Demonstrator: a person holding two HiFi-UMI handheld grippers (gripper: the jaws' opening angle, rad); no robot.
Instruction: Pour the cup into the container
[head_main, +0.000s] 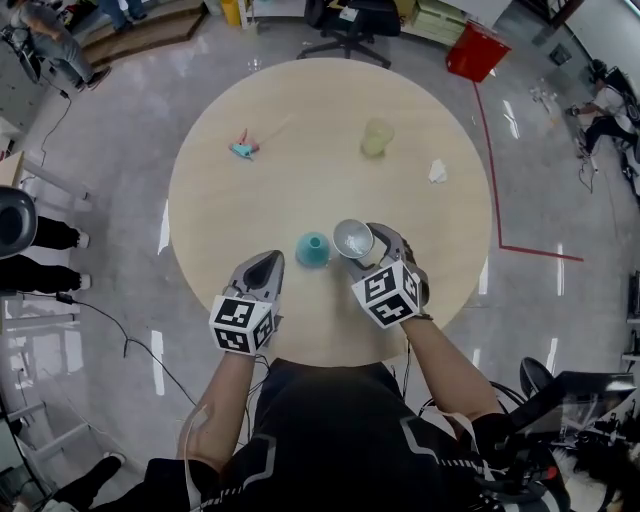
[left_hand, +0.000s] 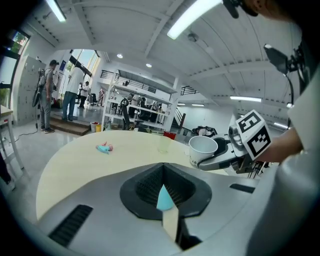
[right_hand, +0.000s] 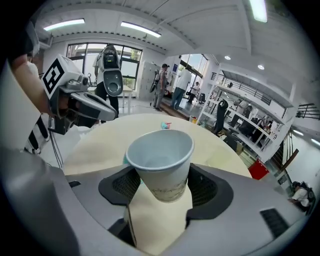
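Your right tool (head_main: 372, 248) pinches the cup (head_main: 352, 238) roughly upright, just beside the teal container (head_main: 313, 249) on the bench (head_main: 300, 150), probably so nothing spills early. Your left tool (head_main: 266, 266) is pressed together, empty, parked near the container's other side, clear of the pour.

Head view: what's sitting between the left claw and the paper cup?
The teal container stands between the left claw and the paper cup, which the right claw holds; the head view shows it.
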